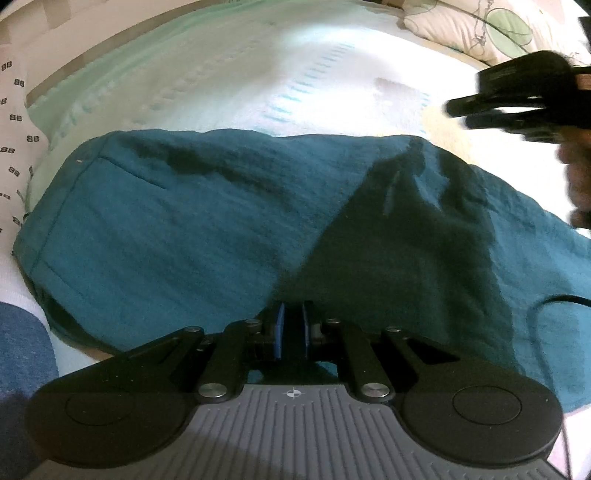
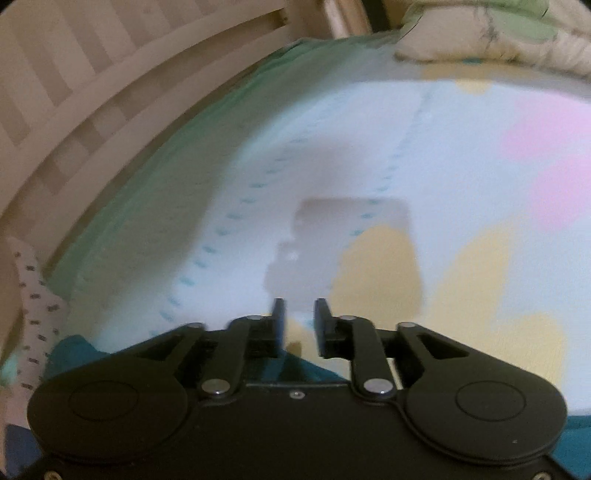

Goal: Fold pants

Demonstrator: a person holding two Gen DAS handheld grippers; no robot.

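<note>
Left wrist view
Pants: teal pants [image 1: 207, 229] lie spread across the bed sheet [image 1: 229, 85], wrinkled, waistband end toward the left, the cloth running off to the right edge.
Left gripper: the left gripper [image 1: 293, 332] sits low over the near edge of the pants; its 2 blue pads [image 1: 279, 330] stand close together with only a narrow dark slit between them, so it looks clenched, and whether cloth is pinched there cannot be told.
Shadow: a dark shadow falls over the middle of the pants, ahead of the left gripper.
Right gripper: the right gripper [image 1: 458, 112] shows at the upper right, blurred, above the far edge of the pants and apart from the cloth; a hand [image 1: 578, 184] holds it.
Pillow: a patterned pillow [image 1: 480, 29] lies at the top right on the sheet.

Right wrist view
Right gripper: the right gripper [image 2: 300, 325] has its fingers parted with sheet [image 2: 332, 166] visible between them; it is released and holds nothing.
Pants: only teal strips [image 2: 74, 352] show at the bottom, below and beside the gripper body.
Sheet: white with yellow and pink patches, blurred.
Rail: a slatted wooden rail [image 2: 92, 92] runs along the left.
Pillow: the pillow [image 2: 498, 33] lies at the top right.
</note>
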